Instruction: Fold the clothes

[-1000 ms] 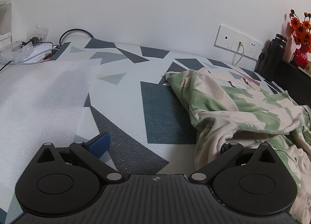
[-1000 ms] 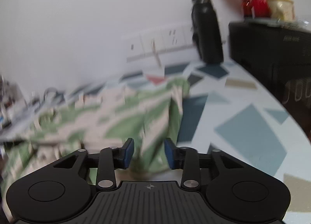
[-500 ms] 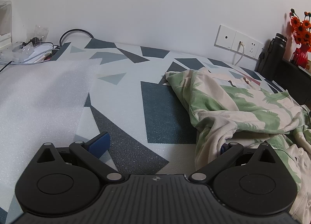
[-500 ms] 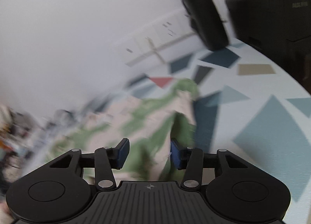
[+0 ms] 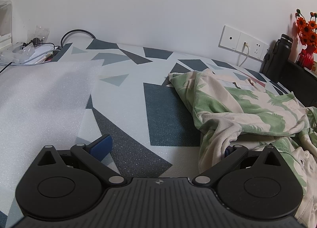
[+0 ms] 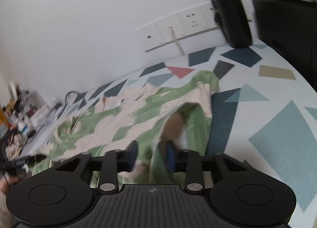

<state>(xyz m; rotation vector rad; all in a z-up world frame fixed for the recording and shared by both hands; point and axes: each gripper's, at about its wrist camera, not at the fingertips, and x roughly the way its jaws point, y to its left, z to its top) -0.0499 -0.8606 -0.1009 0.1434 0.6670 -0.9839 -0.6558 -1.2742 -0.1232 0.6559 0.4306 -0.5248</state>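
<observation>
A crumpled garment (image 5: 237, 109) with a green and cream leaf print lies on the patterned table cover (image 5: 126, 97). In the left wrist view my left gripper (image 5: 164, 148) stands wide open at the garment's left edge. Its left blue pad (image 5: 101, 145) rests on the bare cover, and its right pad is hidden under a fold. In the blurred right wrist view the garment (image 6: 138, 113) spreads ahead and to the left. My right gripper (image 6: 151, 153) is partly open at the garment's near right end, with green cloth lying between its blue fingers (image 6: 170, 154).
A white foam sheet (image 5: 39, 99) covers the table's left side, with cables and clutter (image 5: 35, 49) behind it. Wall sockets (image 5: 243, 43), a black bottle (image 5: 277, 57), a red vase with orange flowers (image 5: 307, 49) and a black box (image 6: 287, 30) stand at the back right.
The left gripper has stayed put. The right gripper has tilted and pushed in over the garment, and its fingers have narrowed slightly since half a second ago, with cloth now between them.
</observation>
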